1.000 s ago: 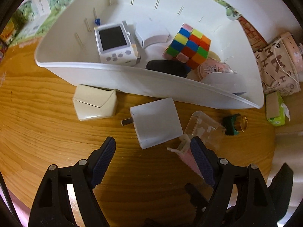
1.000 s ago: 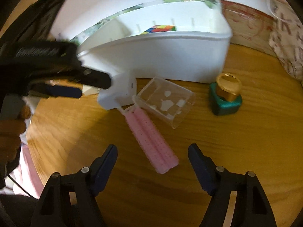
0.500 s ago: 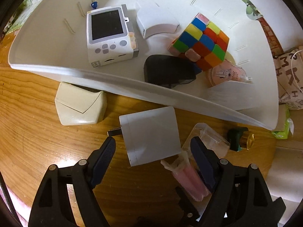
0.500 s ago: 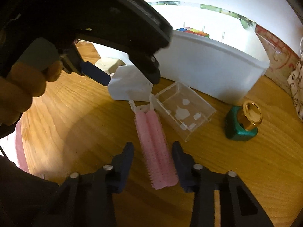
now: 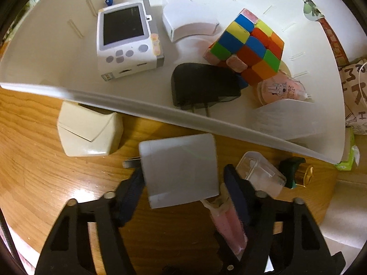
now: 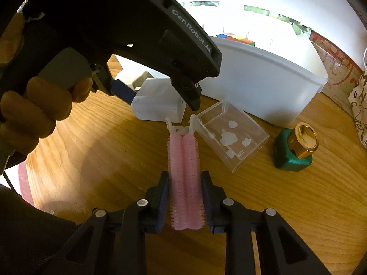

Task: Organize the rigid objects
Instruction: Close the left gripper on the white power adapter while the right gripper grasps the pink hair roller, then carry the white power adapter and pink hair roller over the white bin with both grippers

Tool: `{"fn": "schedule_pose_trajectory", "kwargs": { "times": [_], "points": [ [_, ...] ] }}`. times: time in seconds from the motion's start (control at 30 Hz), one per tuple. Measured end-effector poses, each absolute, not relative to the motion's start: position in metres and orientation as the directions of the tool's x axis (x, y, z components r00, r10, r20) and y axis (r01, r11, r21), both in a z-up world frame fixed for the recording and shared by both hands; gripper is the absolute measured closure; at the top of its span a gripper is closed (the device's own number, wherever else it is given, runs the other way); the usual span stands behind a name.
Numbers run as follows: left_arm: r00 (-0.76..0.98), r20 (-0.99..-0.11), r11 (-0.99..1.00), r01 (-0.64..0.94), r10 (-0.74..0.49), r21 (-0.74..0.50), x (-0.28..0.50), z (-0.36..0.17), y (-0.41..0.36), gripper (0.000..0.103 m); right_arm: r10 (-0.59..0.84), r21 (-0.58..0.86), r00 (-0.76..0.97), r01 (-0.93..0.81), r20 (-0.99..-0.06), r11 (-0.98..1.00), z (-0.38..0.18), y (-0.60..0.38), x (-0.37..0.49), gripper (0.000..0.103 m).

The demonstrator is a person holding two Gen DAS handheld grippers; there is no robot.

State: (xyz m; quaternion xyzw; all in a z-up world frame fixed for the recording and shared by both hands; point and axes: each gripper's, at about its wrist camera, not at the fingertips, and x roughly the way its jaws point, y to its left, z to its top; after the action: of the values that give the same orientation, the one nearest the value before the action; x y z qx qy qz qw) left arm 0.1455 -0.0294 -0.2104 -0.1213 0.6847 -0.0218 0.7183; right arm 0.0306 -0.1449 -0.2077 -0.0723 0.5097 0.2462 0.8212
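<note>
Both grippers are matte black plastic frames with triangular cut-outs and silver round screw heads at the joints, and their fingers carry dark blue ribbed pads [image 6: 207, 197]. The left gripper [image 5: 183, 191] has a bulky black housing printed "GenRobot.AI" in pale letters, with a grey trigger under the hand [image 6: 34, 107].

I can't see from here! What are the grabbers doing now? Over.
Right hand-held gripper shut on pink hair roller. Left hand-held gripper closing around white charger. Clear box touches roller's tip.
</note>
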Motion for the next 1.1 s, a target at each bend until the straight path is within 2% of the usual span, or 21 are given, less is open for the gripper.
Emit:
{"fn": "schedule_pose_trajectory", "kwargs": {
  "times": [0.6,0.97,1.1],
  "points": [
    [0.137,-0.971,0.961,-0.166,-0.197,-0.219,0.097,-0.181,0.009,0.04,0.3,0.079,0.429,-0.461,-0.852,0.884,-0.175,-0.124,-0.004,0.077],
    [0.292,-0.945,0.959,-0.191,-0.149,-0.21,0.049,-0.131,0.058,0.04,0.33,0.041,0.487,-0.513,-0.809,0.857,-0.134,-0.106,-0.012,0.077],
    [0.334,-0.936,0.953,-0.23,-0.114,-0.198,0.054,-0.124,0.069,0.04,0.341,0.018,0.521,-0.529,-0.782,0.848,-0.124,-0.1,-0.004,0.077]
  ]
}}
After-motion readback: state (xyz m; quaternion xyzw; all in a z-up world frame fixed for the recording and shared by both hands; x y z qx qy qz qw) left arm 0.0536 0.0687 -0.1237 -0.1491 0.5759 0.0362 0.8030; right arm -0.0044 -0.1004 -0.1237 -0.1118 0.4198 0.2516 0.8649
